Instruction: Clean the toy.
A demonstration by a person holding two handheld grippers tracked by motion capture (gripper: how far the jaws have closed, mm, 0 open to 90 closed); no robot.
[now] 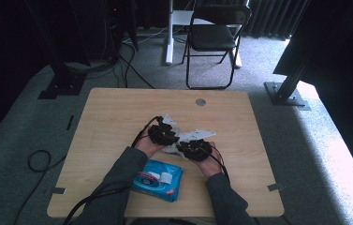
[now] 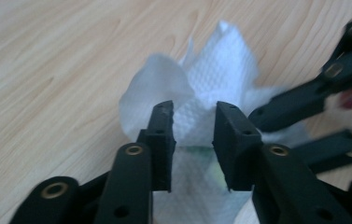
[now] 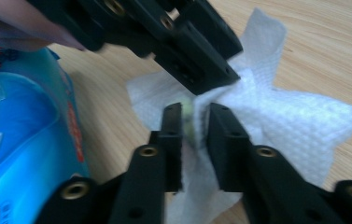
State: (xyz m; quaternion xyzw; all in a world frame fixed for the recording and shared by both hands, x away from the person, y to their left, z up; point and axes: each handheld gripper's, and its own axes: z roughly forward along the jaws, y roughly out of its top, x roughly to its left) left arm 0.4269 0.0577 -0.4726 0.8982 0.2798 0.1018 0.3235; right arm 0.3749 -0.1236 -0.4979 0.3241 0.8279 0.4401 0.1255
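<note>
High view: a light wooden bench (image 1: 118, 117) fills the middle of the frame, with a black folding chair (image 1: 214, 37) on the carpet beyond it at upper centre. Two sleeved forearms enter from the bottom edge. The left gripper (image 1: 164, 132) and the right gripper (image 1: 194, 147) meet just below the centre of the frame, close beside each other over a crumpled white paper tissue (image 1: 172, 149). A blue wipes packet (image 1: 159, 179) lies on the bench at lower centre, near the left forearm. Its label carries red and white print that is too small and blurred to read.

Left gripper view: the left gripper (image 2: 193, 122) points at the tissue (image 2: 220, 70), which stands bunched on the wood grain at centre frame. The jaws stand narrowly apart with tissue between them; whether the pads press on it cannot be told. The black links of the other gripper cross the right edge of the frame.

Right gripper view: the right gripper (image 3: 195, 122) holds its jaws at a narrow gap, with tissue (image 3: 299, 126) and something pale green between them; contact of the pads with it cannot be told. The other gripper's black jaws come in from the upper left and meet the same tissue. The blue packet (image 3: 19, 135) occupies the left edge of the frame; its red lettering is blurred beyond reading.
</note>
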